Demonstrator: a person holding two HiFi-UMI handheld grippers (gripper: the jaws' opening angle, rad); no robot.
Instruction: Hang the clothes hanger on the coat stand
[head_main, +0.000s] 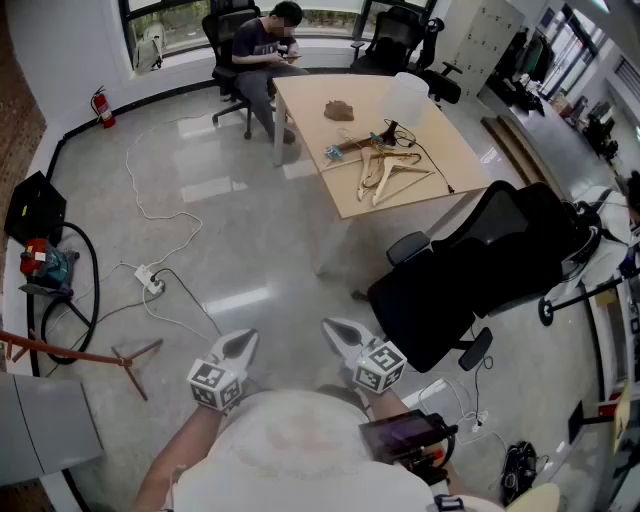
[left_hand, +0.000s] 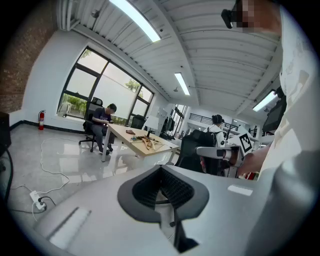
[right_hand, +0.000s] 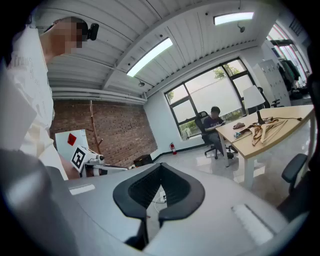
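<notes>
The wooden table (head_main: 300, 100) stands far across the floor. Wooden clothes hangers (head_main: 392, 172) lie on it, likely light, stiff and smooth; grab one by its arm. Left gripper (head_main: 245, 341) and right gripper (head_main: 334, 328) are pressed together, empty.

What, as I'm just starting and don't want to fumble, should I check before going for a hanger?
1. Hangers within reach: not ok, the hangers lie on the table, well ahead.
2. Route to table: ok, bare floor runs left of the chair.
3. Left gripper empty: ok, fingers together on nothing.
4. Right gripper empty: ok, same.
5. Fingers open for a grasp: not ok, both pairs are shut.
6. Free hook on the coat stand: cannot tell, its hooks are not clear in any view.
</notes>
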